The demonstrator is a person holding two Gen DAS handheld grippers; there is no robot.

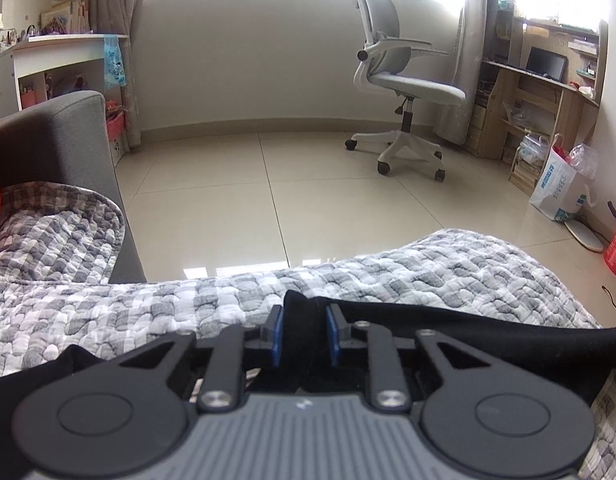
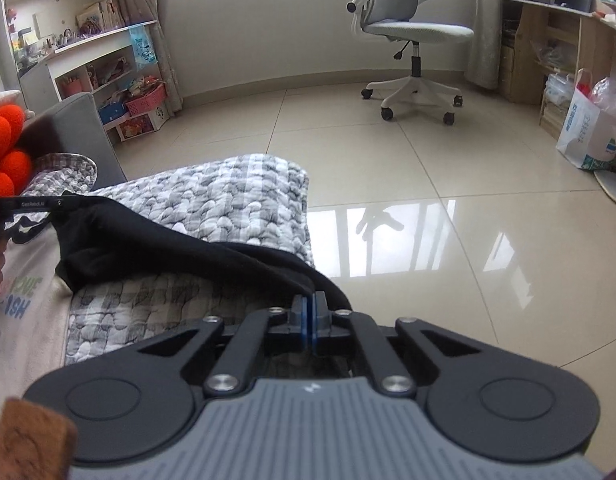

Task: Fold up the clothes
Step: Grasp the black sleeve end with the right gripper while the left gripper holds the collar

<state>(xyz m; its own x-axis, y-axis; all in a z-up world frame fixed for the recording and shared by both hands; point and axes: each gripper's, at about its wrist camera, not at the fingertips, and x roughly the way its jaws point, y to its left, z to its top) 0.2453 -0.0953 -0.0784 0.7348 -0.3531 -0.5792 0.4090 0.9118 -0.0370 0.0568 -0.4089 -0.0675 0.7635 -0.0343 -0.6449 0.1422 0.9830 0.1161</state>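
Note:
A black garment (image 1: 467, 332) lies stretched over a grey checked quilt (image 1: 148, 304). In the left wrist view my left gripper (image 1: 306, 330) has a bunched fold of the black cloth between its blue pads (image 1: 276, 332), which stand a little apart around it. In the right wrist view my right gripper (image 2: 309, 316) is shut on the edge of the black garment (image 2: 168, 240), pads pressed together. The cloth runs from there up and left to the left gripper's body (image 2: 24, 204). A white printed garment (image 2: 20, 312) lies at the left.
The grey quilt (image 2: 228, 196) covers a sofa with a grey arm (image 1: 56, 136). Orange plush balls (image 2: 6, 140) sit at the left. Beyond is tiled floor (image 2: 427, 200) with an office chair (image 1: 399, 80), shelves (image 2: 88, 52), a wooden desk (image 1: 539, 92) and a shopping bag (image 2: 583, 136).

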